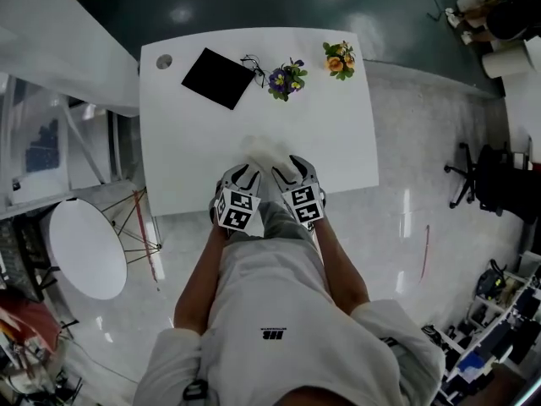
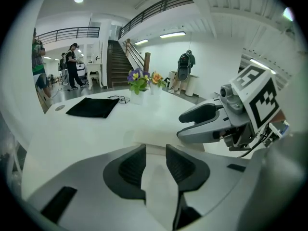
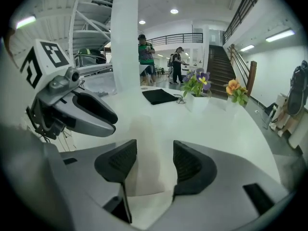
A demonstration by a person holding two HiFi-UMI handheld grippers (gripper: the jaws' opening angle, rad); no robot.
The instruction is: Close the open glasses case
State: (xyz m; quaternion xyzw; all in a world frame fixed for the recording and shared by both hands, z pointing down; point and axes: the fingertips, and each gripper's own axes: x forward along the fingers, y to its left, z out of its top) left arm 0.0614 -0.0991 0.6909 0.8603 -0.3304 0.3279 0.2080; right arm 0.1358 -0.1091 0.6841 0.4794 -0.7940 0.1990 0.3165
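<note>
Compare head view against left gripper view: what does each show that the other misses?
Head view only: the person's torso, the round side table and the office chair on the floor.
Left gripper view only: the staircase and the upper railing.
Both: the white table, black cloth, purple flowers, orange flowers and the right tool.

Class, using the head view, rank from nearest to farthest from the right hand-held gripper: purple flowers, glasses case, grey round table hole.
1. glasses case, just ahead of the right hand-held gripper, near edge.
2. purple flowers, far side, middle.
3. grey round table hole, far left corner.
</note>
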